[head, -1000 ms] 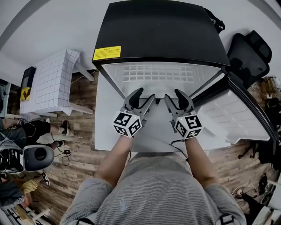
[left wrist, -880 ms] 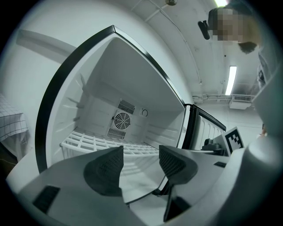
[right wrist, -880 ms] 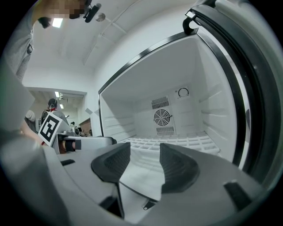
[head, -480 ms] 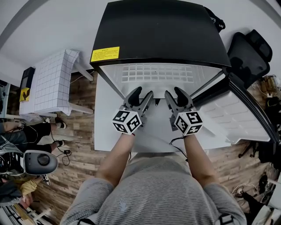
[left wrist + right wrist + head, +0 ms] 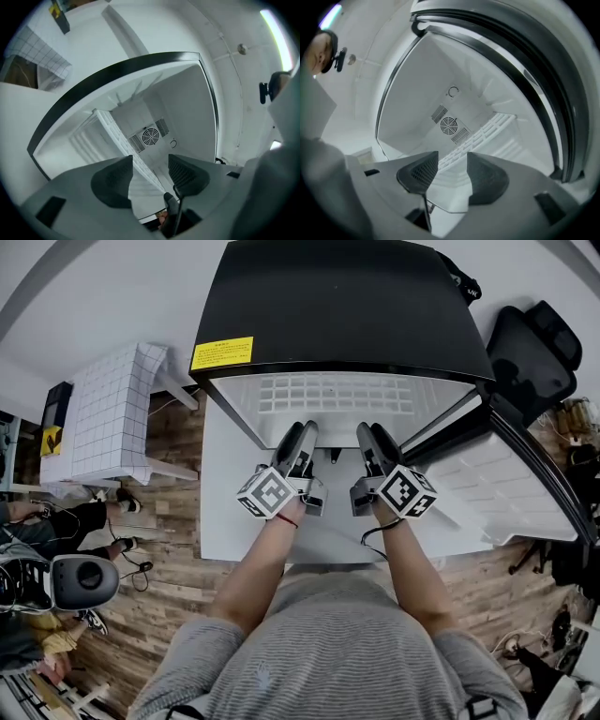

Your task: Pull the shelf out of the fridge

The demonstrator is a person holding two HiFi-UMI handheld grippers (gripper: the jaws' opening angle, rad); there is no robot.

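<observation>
The black-topped fridge (image 5: pixel 342 306) stands open before me, its white slotted shelf (image 5: pixel 337 395) lying across the white interior. Both grippers are turned on their sides and reach in at the shelf's front edge. My left gripper (image 5: pixel 302 433) is shut on the shelf (image 5: pixel 117 136), whose white edge runs in between the jaws (image 5: pixel 149 173). My right gripper (image 5: pixel 373 435) is shut on the shelf (image 5: pixel 487 133) too, with its front plate pinched between the jaws (image 5: pixel 452 176). In the head view the grippers hide the front edge where they hold it.
The fridge door (image 5: pixel 502 488) hangs open on the right with white bins. A black chair (image 5: pixel 536 352) stands behind it. Left of the fridge is a white checked table (image 5: pixel 112 413). A round fan vent (image 5: pixel 150 137) sits in the fridge's back wall.
Both grippers moved forward into the fridge, rolled onto their sides, and went from wide open to shut on the shelf's front edge.
</observation>
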